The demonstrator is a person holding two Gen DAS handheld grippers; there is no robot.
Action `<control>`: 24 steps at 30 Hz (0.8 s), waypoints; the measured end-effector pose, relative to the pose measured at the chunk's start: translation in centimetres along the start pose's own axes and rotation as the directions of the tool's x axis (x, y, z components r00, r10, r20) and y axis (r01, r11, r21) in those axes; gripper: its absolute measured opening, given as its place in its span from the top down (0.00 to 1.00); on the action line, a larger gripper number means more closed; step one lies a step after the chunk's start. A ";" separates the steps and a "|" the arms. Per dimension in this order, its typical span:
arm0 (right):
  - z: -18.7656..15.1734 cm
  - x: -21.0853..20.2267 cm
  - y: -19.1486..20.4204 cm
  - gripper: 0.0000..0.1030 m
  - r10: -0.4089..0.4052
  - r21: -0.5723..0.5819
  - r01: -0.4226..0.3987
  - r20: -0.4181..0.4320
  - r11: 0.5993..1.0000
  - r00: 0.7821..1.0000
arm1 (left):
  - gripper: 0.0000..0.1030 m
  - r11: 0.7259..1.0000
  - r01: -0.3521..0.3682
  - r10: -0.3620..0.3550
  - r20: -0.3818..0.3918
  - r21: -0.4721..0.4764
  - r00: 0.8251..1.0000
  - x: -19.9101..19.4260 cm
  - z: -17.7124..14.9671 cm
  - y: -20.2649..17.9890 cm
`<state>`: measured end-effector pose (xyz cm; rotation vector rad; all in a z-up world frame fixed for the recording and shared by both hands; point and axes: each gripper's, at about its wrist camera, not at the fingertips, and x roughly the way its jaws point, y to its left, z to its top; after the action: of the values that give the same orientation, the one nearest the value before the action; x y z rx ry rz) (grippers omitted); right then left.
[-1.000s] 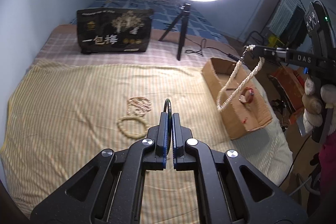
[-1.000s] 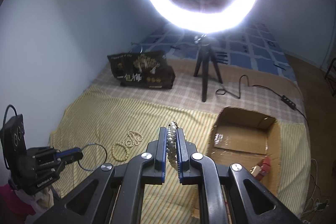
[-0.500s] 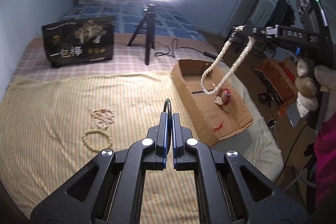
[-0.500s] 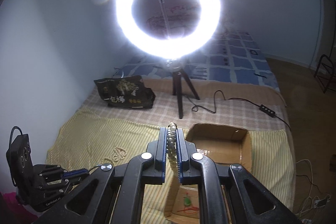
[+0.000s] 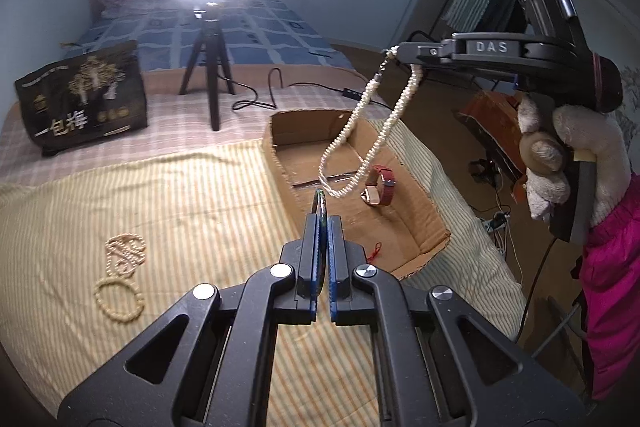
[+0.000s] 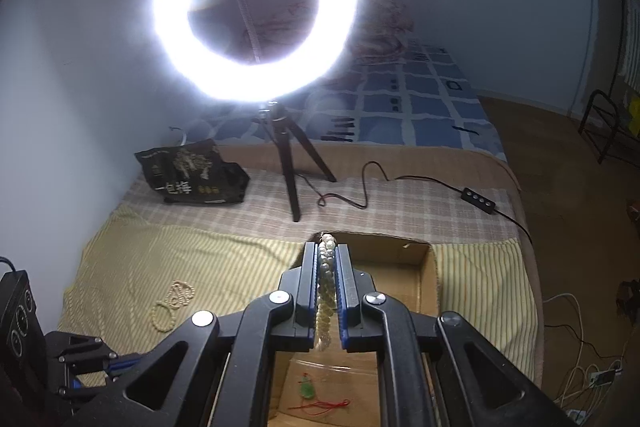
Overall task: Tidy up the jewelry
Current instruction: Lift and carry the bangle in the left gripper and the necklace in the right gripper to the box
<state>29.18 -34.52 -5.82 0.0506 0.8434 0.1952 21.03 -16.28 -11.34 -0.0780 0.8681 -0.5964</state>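
left gripper (image 5: 323, 223) clenched on a thin dark bangle (image 5: 319, 200), held edge-on over the near end of the cardboard box (image 5: 424, 247). right gripper (image 6: 328, 259) clamps a pearl necklace (image 5: 352, 147) that hangs in a loop above the box, over a red-strap watch (image 5: 380, 187) inside. bead bracelets (image 5: 120, 279) lie on the striped sheet, well left of the box.

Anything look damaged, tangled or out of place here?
Mildly: the cardboard box has ragged, torn-looking edges, and one bead strand lies bunched on the striped cloth beside a round bead bracelet. The pearl necklace hangs cleanly from the right tool above the box.
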 end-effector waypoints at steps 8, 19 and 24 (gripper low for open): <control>-0.2 1.8 -2.3 0.95 -0.021 0.023 0.022 -0.024 0.999 0.999 | 0.99 0.999 0.005 -0.004 -0.037 0.036 0.999 3.2 -0.1 -1.9; -0.4 3.8 -4.3 0.95 -0.036 0.056 0.038 -0.048 0.998 0.998 | 0.99 0.996 0.011 -0.006 -0.061 0.085 0.998 5.7 -0.2 -4.3; -0.9 4.8 -4.3 0.95 -0.036 0.054 0.039 -0.067 0.998 0.997 | 0.99 0.995 0.014 -0.007 -0.077 0.103 0.997 6.5 -0.6 -5.0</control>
<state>32.25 -37.81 -10.50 0.0806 0.9149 0.1388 21.52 -23.77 -14.79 0.0343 0.9103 -0.6565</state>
